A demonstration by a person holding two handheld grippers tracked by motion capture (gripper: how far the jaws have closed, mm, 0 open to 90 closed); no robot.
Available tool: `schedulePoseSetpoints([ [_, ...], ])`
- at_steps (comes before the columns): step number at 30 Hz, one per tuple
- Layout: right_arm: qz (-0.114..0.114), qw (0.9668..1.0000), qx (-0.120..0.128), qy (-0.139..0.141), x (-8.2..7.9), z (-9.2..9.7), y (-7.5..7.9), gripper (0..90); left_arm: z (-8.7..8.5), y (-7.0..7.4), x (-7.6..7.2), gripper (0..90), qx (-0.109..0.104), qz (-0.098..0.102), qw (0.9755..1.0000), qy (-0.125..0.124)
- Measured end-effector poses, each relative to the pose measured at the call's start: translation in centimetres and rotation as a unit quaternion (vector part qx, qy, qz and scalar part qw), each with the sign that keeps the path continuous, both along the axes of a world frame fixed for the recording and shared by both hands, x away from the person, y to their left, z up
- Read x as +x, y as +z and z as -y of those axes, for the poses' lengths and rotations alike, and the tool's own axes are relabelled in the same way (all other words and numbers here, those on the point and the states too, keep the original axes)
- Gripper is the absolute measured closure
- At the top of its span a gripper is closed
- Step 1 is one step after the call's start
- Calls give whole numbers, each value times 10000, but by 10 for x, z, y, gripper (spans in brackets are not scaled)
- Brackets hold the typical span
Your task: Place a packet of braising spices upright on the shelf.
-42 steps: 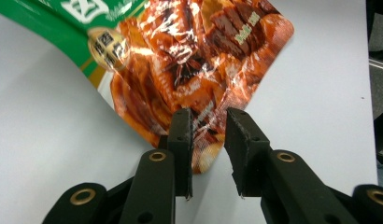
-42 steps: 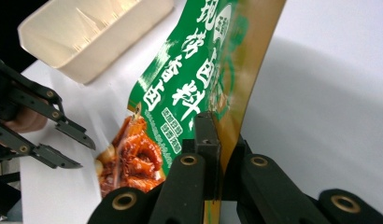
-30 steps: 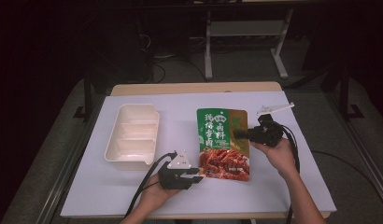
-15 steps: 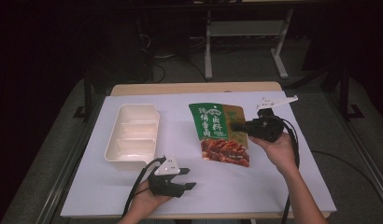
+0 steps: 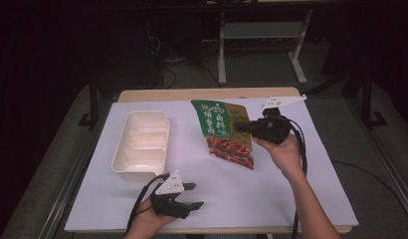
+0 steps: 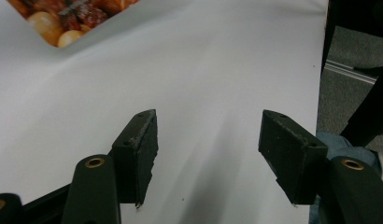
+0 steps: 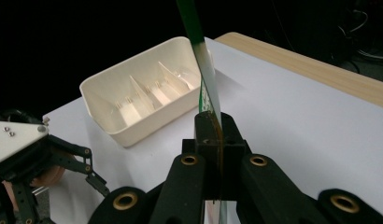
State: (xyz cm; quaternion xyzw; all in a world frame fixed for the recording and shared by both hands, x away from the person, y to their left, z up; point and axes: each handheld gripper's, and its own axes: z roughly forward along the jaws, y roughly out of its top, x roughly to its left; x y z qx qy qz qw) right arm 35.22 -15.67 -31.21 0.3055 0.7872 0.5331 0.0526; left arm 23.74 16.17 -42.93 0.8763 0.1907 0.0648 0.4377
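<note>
Your right gripper is clamped on the right edge of the green food pouch, and the pouch hangs off the table, tilted, above the middle of the white sheet. In the right gripper view the pouch runs edge-on, straight up out of the pinched jaws (thin as a blade from there), with the pads pressed flat on both of its faces.

Your left gripper sits near the front edge of the table, well apart from the pouch, and its jaws have just been opening. In the left gripper view the two pads stand wide with only bare white sheet between them, and the pouch's printed lower corner shows at the top left, clear of the jaws.

The cream tray with its three compartments rests on the left part of the sheet, just beyond your left hand. In the right gripper view the tray lies beyond the pouch.
</note>
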Motion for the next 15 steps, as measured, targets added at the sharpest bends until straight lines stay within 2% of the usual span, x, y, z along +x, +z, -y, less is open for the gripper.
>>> schedulePoseSetpoints([
  [7,84,9999,62,129,7,-22,8,898,-7,-1,-3,347,-106,26,9999,21],
  [15,194,9993,122,299,16,-47,20,898,-10,-2,-4,332,-103,69,9999,48],
])
